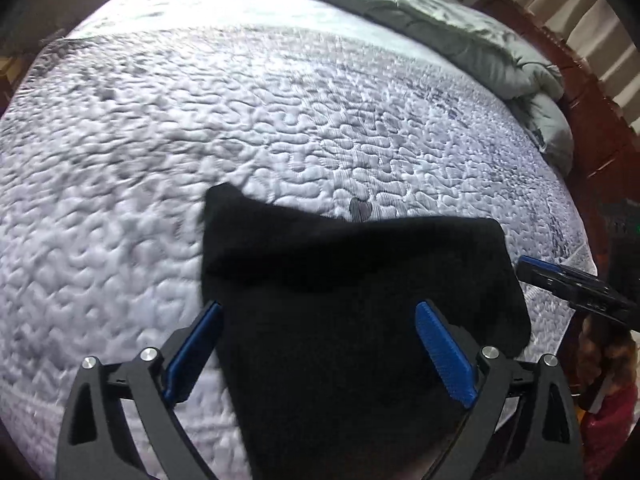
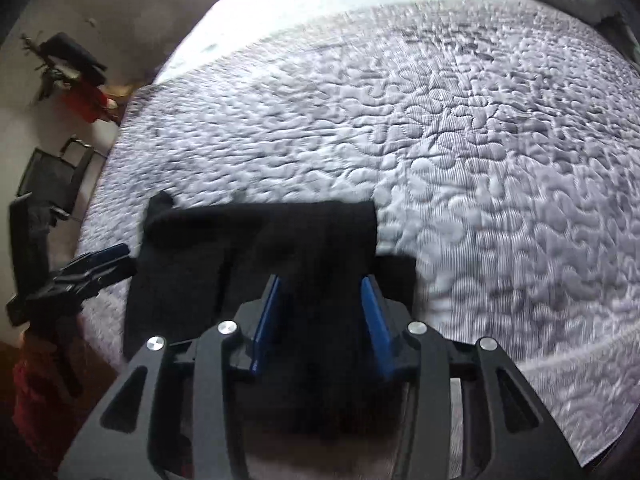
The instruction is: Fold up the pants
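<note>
Left tongs [image 1: 318,320] spread wide, blue pads [image 1: 444,354] well apart, nothing between them gripped; they hang over the near part of the black pants [image 1: 352,280]. Pants lie folded into a compact dark block on the quilted white bed [image 1: 200,120], close to its near edge, one corner poking up at far left. Right tongs [image 2: 322,300] partly open, fingers straddling a bunched fold of the pants [image 2: 260,248]; whether the pads actually pinch the cloth I cannot tell. In the left wrist view the right tongs [image 1: 560,280] show at the pants' right side. Rumpled grey-green duvet [image 1: 440,20] heaped along the far right of the bed, by the wooden frame [image 1: 592,136].
</note>
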Motion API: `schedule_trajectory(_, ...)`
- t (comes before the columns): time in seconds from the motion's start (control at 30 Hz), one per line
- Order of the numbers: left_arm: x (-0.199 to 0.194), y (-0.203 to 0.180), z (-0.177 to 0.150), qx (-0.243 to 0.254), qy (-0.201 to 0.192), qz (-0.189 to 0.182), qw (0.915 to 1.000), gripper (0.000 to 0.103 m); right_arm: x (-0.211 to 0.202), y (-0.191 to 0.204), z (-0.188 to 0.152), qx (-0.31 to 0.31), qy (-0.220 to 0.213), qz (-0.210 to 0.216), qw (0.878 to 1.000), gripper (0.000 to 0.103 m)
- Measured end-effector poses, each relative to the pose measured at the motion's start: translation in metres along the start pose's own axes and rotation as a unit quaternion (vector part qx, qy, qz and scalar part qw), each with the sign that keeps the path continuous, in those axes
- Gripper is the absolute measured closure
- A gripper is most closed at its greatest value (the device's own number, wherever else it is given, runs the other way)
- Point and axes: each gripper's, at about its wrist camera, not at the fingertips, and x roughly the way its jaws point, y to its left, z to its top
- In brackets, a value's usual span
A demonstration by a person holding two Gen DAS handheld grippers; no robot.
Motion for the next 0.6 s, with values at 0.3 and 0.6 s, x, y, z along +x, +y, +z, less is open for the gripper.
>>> schedule_trajectory(0.3,0.011,-0.001,-0.063,0.003,0.034,0.011,0.9994,0.007,0.004,0.012,-0.063,-0.013,0.036,0.003,0.999,0.065)
schedule_trajectory(0.6,0.019,0.022,-0.072,-0.042,0.05,-0.004,0.9978,0.004,0.016,-0.008,-0.063,0.024,0.036,0.02,0.999,0.069)
